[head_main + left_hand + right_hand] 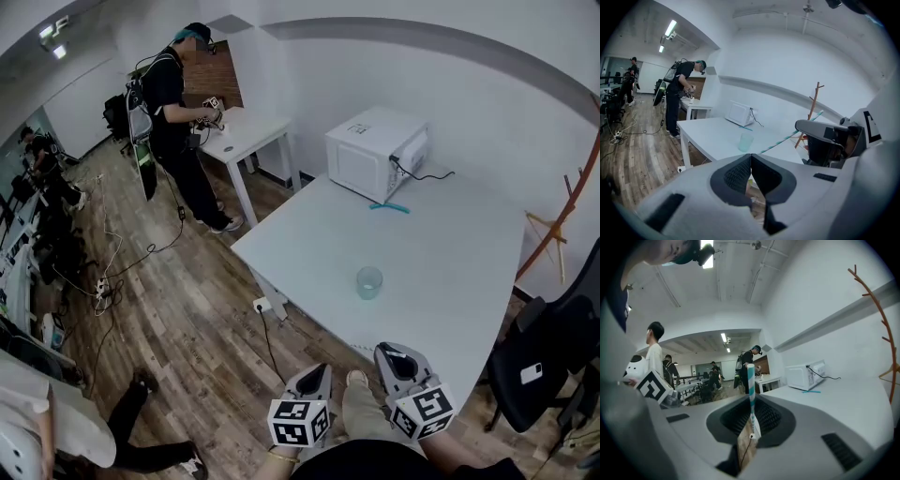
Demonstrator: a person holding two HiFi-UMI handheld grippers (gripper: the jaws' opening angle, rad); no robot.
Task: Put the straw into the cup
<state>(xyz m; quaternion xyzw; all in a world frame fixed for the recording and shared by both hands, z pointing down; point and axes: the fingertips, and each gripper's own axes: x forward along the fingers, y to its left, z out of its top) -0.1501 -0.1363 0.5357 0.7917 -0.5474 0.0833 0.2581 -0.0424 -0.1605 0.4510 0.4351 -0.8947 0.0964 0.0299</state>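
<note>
Right claw [752,399] is pinched tight on a teal-and-white striped straw [751,380]. The straw stands up out of the closed jaws and pokes well past their tips. From the left gripper view the same straw shows as a slanted striped line in the air, beside the right claw and above the near part of the surface [469,272]. Left claw [750,157] has its jaws pressed together with nothing between them.

Both claws are held low and close to the person, side by side. The left one is over the wooden floor [187,309] and the right one is at the near edge of the white surface. The cup [369,281], pale and see-through, stands upright on the surface out ahead of them. It is well apart from both claws and from the held straw, with bare tabletop all round it.

Farther back on the same surface sits a white microwave [370,150] with a black cord trailing from its side. A second straw [389,208], teal, lies flat just in front of it, far from the cup.

Off to the right of the surface is a black chair [548,347], and behind that a thin orange coat stand [562,216] against the wall. Across the room a person [178,103] in dark clothes stands bent over a small white table [253,131]. More people are visible farther down the long room in the right gripper view, too small to tell what they are doing.
</note>
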